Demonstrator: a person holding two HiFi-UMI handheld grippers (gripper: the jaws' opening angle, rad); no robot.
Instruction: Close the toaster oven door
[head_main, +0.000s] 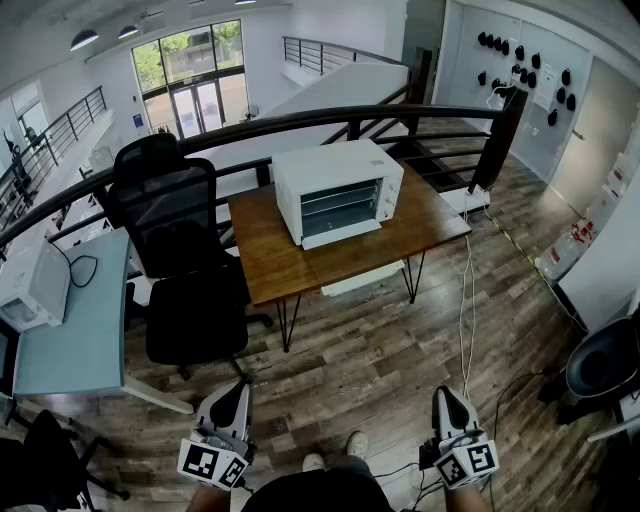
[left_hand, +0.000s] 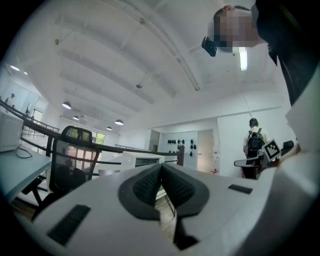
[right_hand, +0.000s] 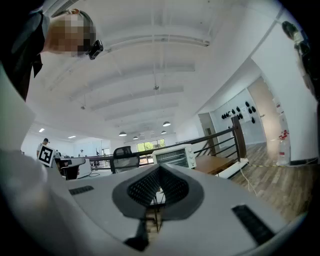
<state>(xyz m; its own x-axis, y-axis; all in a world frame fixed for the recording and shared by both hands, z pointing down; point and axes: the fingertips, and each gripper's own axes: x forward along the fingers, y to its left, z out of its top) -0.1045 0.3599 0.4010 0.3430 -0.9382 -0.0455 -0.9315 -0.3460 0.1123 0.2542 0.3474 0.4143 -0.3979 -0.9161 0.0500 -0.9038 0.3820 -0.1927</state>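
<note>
So, step: approach; white boxy toaster oven (head_main: 338, 185) far off, its white-framed door (head_main: 342, 237) down.
Grippers: left gripper (head_main: 238, 388), right gripper (head_main: 447, 396) clenched, empty.
Next: walk closer, lift door.

No lettering, brand name, number or sign can be read in any view. The only printed marks are black-and-white square patterns on the cube (head_main: 212, 463) of the left gripper (head_main: 238, 388) and likewise on the right gripper (head_main: 449, 395). These patterns carry no characters.

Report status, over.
Left gripper, right gripper shut, empty. Toaster oven on table ahead, door dropped open. Office chair left of table, off line.
</note>
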